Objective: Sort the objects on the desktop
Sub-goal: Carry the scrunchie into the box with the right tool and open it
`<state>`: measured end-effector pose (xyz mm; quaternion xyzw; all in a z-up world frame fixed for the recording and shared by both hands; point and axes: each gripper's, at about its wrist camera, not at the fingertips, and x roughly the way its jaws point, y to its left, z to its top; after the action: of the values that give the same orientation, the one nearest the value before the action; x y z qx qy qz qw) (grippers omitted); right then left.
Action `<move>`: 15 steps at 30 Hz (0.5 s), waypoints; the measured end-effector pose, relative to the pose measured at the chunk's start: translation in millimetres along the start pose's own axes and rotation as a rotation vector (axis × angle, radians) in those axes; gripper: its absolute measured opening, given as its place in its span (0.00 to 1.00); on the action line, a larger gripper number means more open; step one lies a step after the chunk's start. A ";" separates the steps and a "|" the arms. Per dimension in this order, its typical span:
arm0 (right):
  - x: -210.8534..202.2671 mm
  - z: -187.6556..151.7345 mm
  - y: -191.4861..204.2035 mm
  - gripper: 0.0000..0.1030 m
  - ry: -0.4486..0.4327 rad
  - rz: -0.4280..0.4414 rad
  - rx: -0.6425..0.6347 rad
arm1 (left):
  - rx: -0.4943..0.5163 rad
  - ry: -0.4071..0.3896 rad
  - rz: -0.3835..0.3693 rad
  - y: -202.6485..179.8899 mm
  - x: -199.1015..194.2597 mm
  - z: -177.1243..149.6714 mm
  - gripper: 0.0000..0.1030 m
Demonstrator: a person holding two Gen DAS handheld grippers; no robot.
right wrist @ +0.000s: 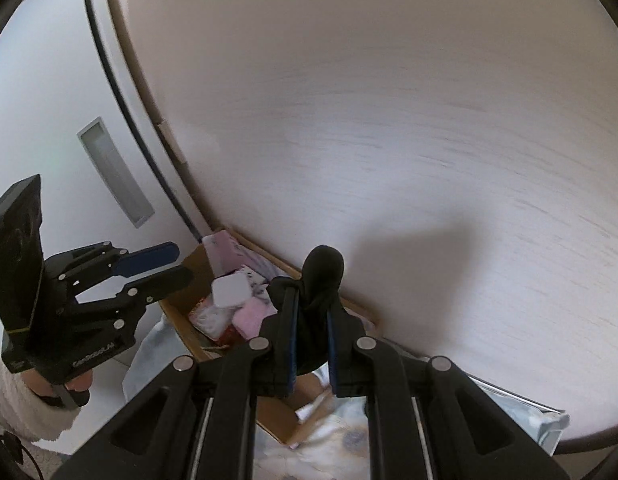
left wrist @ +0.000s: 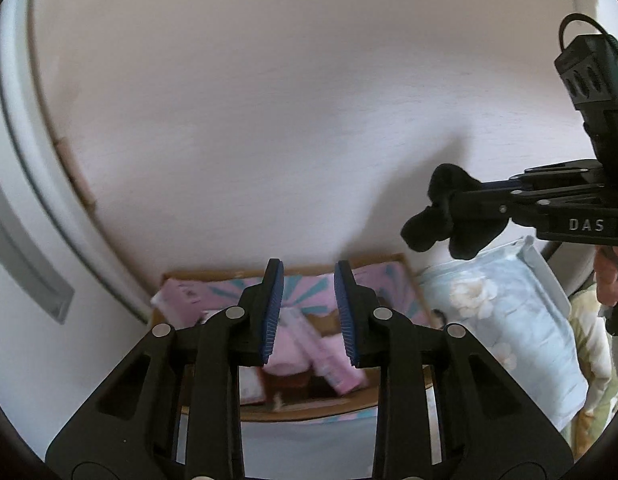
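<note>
The right claw (right wrist: 311, 344) pinches a limp black sock (right wrist: 321, 276) above the cardboard box (right wrist: 197, 332); the left claw (left wrist: 309, 312), at 9 o'clock, stands narrowly parted and empty. Gripped at 1 bunched spot, the sock could slip out mid-swing.

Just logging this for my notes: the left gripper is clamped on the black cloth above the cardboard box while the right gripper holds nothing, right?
Not quite: the sides are swapped. The right gripper is clamped on the black cloth, as the right wrist view shows. The left gripper holds nothing. Both are above the cardboard box.
</note>
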<state>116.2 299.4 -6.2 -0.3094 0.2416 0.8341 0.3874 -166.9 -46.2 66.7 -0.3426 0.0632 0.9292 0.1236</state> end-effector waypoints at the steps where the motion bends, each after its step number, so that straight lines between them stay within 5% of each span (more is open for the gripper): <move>1: 1.9 0.8 2.7 0.11 0.004 0.003 -0.003 | -0.003 0.003 0.003 0.2 -4.8 -4.2 0.23; 13: 54.3 -2.1 41.8 0.11 0.094 0.068 -0.026 | -0.038 0.070 0.013 51.8 4.4 -22.2 0.22; 15: 71.6 -5.7 47.9 0.22 0.141 0.074 -0.028 | -0.035 0.085 -0.047 57.0 5.8 -26.1 0.28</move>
<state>43.6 303.4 -52.6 -0.3636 0.2678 0.8275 0.3337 -170.5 -105.3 45.1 -0.3851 0.0440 0.9117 0.1364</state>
